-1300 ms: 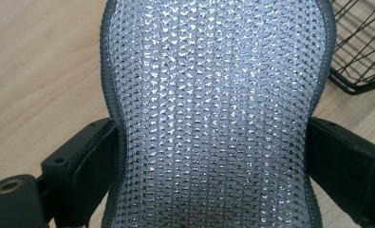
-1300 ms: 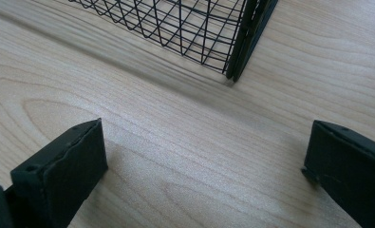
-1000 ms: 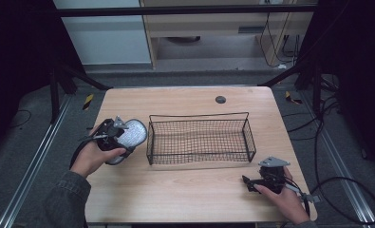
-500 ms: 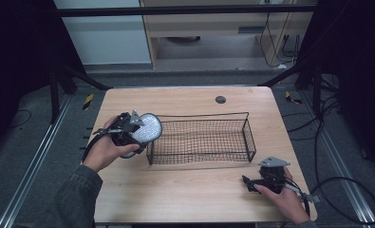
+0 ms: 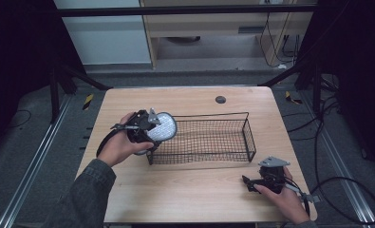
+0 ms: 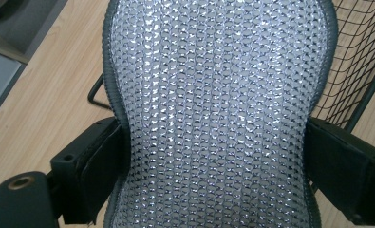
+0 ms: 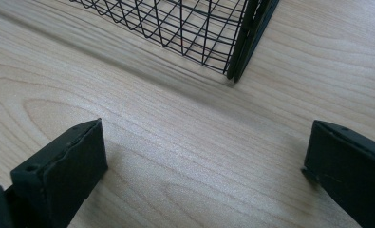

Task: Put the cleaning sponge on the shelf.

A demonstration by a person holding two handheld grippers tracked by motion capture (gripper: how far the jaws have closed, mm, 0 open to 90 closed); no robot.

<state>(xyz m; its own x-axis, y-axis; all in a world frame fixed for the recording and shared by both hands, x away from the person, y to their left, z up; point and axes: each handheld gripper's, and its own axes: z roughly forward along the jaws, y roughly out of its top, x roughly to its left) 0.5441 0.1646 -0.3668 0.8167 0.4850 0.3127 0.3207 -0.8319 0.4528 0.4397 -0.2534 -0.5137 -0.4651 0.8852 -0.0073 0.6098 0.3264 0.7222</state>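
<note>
Tongs point(image 5: 149, 130) on the left pinch the silvery mesh pad point(image 5: 160, 127) by its waist, lifted at the wire basket's point(image 5: 204, 140) left rim, likely for dropping in, while right tongs point(image 5: 251, 183) rest spread on the bench point(image 5: 185, 194) near right.

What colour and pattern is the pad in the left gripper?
Silvery-white woven mesh with a dark grey edge, clearest in the left gripper view.
</note>
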